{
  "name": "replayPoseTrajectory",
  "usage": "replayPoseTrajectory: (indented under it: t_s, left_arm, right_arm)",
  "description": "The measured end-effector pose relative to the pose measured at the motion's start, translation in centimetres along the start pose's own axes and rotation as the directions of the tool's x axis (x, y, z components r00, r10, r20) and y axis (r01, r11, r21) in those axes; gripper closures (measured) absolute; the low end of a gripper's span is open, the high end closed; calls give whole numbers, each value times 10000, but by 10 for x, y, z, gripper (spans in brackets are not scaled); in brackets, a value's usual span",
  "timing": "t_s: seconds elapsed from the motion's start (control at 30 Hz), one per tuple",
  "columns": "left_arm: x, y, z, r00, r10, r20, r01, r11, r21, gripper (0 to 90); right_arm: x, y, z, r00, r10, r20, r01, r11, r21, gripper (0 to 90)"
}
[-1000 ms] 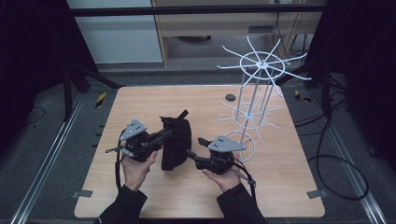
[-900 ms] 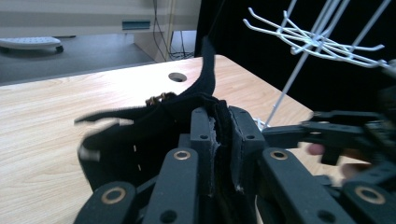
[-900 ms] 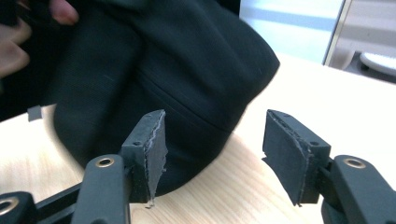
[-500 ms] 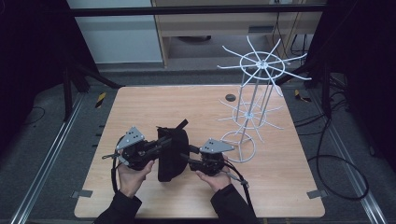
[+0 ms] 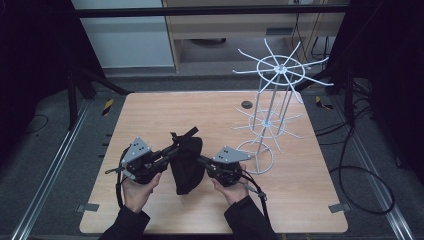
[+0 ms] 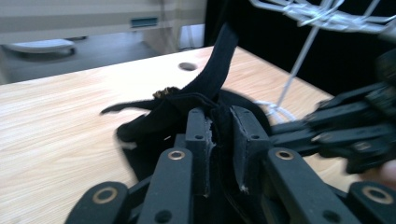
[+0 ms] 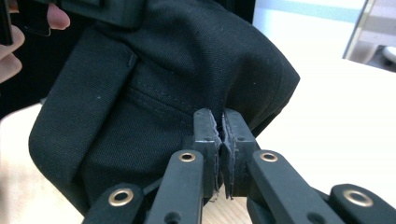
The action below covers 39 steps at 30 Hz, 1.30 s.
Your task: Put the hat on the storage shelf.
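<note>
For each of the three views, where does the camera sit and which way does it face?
High view: above the person's side, looking forward and down on the table; both forearms, left hand-held gripper and right hand-held gripper hold the bag.
Left gripper view: rides that gripper, faces the rack; jaws clamp the bag's edge.
Right gripper view: rides that gripper, faces the bag; jaws pinch fabric; fingers show beyond.
All three share the bag.

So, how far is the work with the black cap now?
Picked up already: the black cap hangs between both grippers near the table's front edge. In hand: the left gripper and the right gripper are each shut on its fabric. Probably left: carrying it to the white wire rack, whose prongs are all bare, and hanging it.
</note>
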<state>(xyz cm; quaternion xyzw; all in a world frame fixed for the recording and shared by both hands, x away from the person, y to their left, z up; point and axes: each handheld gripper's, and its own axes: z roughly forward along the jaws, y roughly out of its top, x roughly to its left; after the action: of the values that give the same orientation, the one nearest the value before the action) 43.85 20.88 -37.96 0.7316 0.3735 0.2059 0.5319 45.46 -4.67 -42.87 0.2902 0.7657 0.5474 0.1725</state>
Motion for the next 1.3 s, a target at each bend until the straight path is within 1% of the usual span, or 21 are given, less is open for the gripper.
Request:
replayPoseTrajectory:
  t_s: [0.07,0.13,0.27,0.33,0.37,0.43,0.5,0.63,0.73,0.77,0.8,0.87,0.9,0.93,0.97,1.0,1.03,1.07,1.13,1.23,1.3]
  left_arm:
    - [2,-3,-1,9994,45,-347,-40,9999,145,743]
    - [6,-9,-4,9975,11,-708,12,9995,317,713]
    - [19,-22,-8,9932,-140,-1155,218,9976,663,669]
    - [22,-25,-9,9922,-180,-1232,266,9973,689,664]
    - [29,-31,-14,9886,-249,-1486,367,9963,775,663]
    - [36,-37,-19,9845,-303,-1725,461,9950,886,664]
    - [42,-42,-23,9803,-351,-1941,555,9934,1004,664]
    - [58,-55,-31,9688,-371,-2451,736,9872,1414,700]
    - [76,-65,-33,9575,-749,-2786,1229,9796,1593,726]
    - [79,-68,-33,9554,-880,-2818,1390,9762,1663,727]
    - [84,-72,-32,9524,-922,-2904,1505,9711,1853,728]
    - [87,-77,-29,9464,-829,-3122,1542,9652,2112,728]
    - [87,-77,-29,9464,-829,-3122,1542,9652,2112,722]
    - [90,-82,-27,9399,-702,-3341,1553,9594,2355,722]
    - [92,-85,-25,9354,-621,-3480,1565,9555,2502,714]
    - [94,-88,-24,9323,-620,-3563,1648,9498,2660,711]
    - [98,-92,-22,9296,-662,-3626,1779,9422,2840,709]
    - [99,-94,-21,9271,-726,-3677,1892,9376,2919,705]
    - [101,-97,-18,9236,-594,-3786,1896,9294,3168,682]
    - [100,-99,-17,9170,-421,-3967,1864,9245,3327,603]
    - [98,-98,-19,9146,-416,-4021,1846,9279,3238,565]
  right_arm:
    - [5,5,1,9991,-345,254,340,9992,205,860]
    - [10,9,3,9981,-553,276,542,9978,389,859]
    - [20,14,14,9970,-749,204,734,9950,684,857]
    - [25,17,20,9958,-899,148,886,9935,711,854]
    - [29,20,25,9953,-963,74,956,9933,645,850]
    - [35,23,30,9950,-1002,32,998,9931,619,841]
    - [42,27,38,9936,-1131,-5,1130,9921,551,814]
    - [57,31,55,9903,-1378,-147,1384,9890,529,735]
    - [64,32,64,9872,-1579,-236,1592,9851,649,687]
    - [66,32,65,9866,-1607,-270,1621,9846,654,675]
    - [66,31,65,9868,-1588,-323,1606,9848,655,669]
    - [65,30,64,9872,-1564,-306,1580,9856,602,654]
    - [65,30,64,9872,-1564,-306,1580,9856,602,654]
    - [63,29,62,9876,-1550,-241,1562,9859,597,648]
    - [59,28,59,9887,-1489,-160,1496,9870,589,633]
    - [52,27,51,9913,-1318,-37,1318,9899,523,622]
    - [50,26,49,9923,-1241,-17,1240,9908,545,618]
    - [48,25,46,9929,-1192,46,1188,9915,538,613]
    - [40,23,39,9940,-1082,172,1072,9928,527,594]
    - [29,20,29,9932,-1017,564,983,9934,590,546]
    - [21,19,20,9940,-805,736,767,9957,526,524]
